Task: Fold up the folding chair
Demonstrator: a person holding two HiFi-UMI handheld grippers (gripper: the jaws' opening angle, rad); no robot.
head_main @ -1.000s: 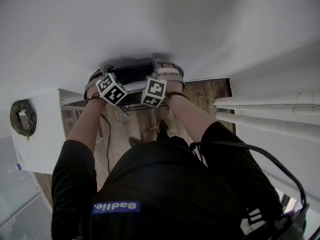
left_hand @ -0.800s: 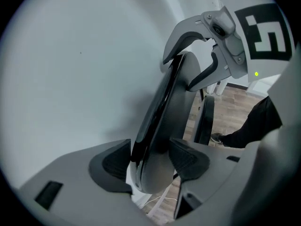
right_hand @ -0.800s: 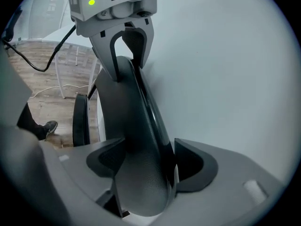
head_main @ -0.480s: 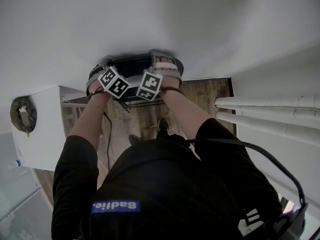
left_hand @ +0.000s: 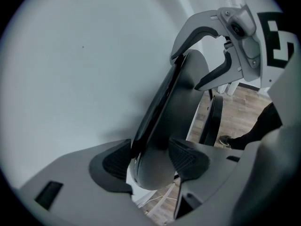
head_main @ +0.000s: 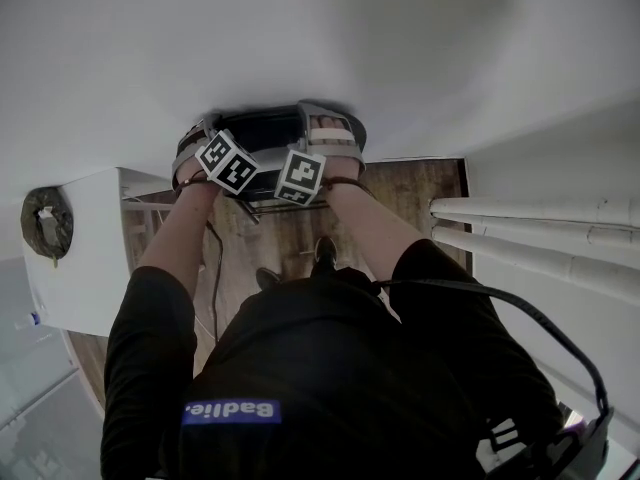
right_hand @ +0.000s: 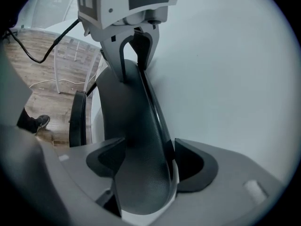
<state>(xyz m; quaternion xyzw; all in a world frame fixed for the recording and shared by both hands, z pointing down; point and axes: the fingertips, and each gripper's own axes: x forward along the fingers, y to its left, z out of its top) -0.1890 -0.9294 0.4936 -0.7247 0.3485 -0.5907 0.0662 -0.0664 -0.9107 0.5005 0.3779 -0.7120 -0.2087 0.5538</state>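
**Both grippers on one edge, chair up against the wall**

Here's the folding chair (head_main: 262, 133), top centre of the head view, pressed close to the white wall (head_main: 420, 48), with the wooden floor (head_main: 290, 233) showing below it.

The left gripper (left_hand: 151, 160) has its jaws spread fairly wide, and both pads are bearing on the thick, rounded rim of the chair's dark panel, so that reads as a firm grip. The right gripper (right_hand: 146, 158) does the same further along the rim. The panel fills the gap between its jaws, though on the wall side the contact is harder to read.

The relation that matters is this: the gripped rim is the long axis, and it runs straight from one gripper to the other. In the left gripper view it climbs from bottom centre to the upper right, where the other gripper is clamped on it. In the right gripper view it rises from bottom centre to the top, ending at its partner.

Neither hand is nearer, since both are already on the rim. The rest of the chair hangs away from them, down towards the floor — a second dark panel (left_hand: 210, 121) shows just beside the first, at centre right of the left gripper view. My read is that the fold turns on closing that gap, the two hands moving as a pair.
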